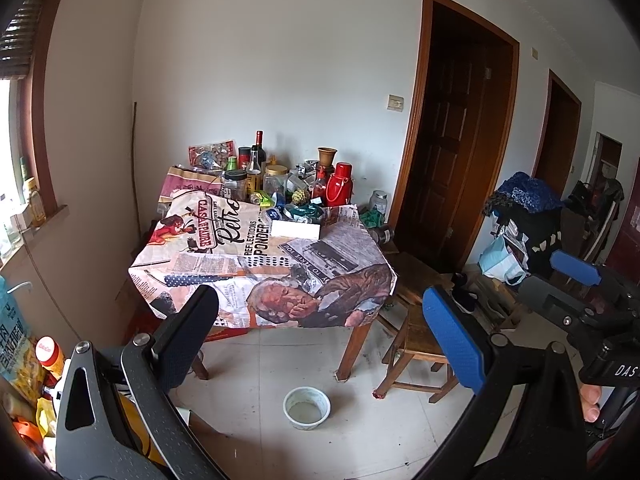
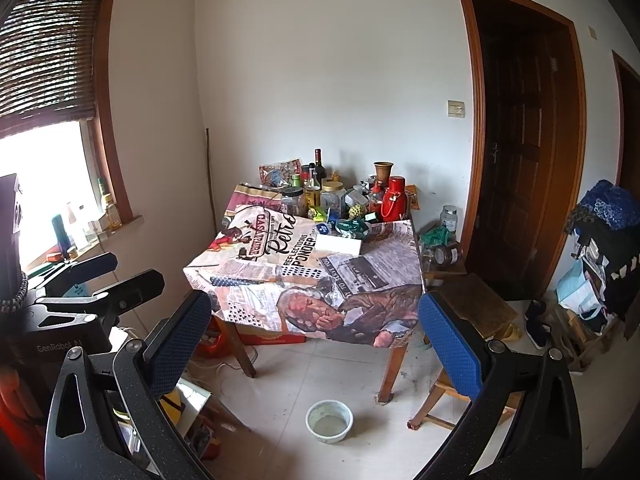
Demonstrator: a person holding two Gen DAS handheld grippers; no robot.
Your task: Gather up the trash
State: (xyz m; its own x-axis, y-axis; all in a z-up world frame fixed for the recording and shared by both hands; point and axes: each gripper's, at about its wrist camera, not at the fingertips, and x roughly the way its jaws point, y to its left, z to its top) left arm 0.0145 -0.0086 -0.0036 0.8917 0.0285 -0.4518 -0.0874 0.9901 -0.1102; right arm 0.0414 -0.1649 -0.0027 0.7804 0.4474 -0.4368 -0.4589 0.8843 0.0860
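Well short of the table (image 1: 260, 280), both grippers hang in mid-air with nothing between their fingers as the trash round stands at its approach step. Left of the table, a window sill (image 2: 120, 226) carries bottles, and bags and a red-capped jar (image 1: 50, 354) crowd the floor by the wall. The left gripper (image 1: 320, 328) has its jaws wide apart and empty, aimed at the table's near edge. On the table, covered by a newspaper-print cloth, the likeliest trash lies toward the back: crumpled green and blue wrappers (image 1: 304, 211) just behind a white box (image 1: 296, 229), in front of a row of bottles, jars and a red thermos (image 1: 339, 190). Which of these counts as rubbish cannot be told for certain. Below the table's front edge a white bowl (image 1: 307, 407) sits on the tiled floor. The right gripper (image 2: 316, 332) is likewise spread open and holds nothing, and appears in the left camera's view to the right of the table. A wooden stool (image 1: 416, 336) stands just beside the table's right legs; further right are dark doors and a heap of bags and clothes (image 1: 524, 220). No bin shows in either view. The next move seems to call for carrying one gripper over the cloth to the wrappers, coming down past the box without knocking the bottles, and pinching the thin, loose film firmly.
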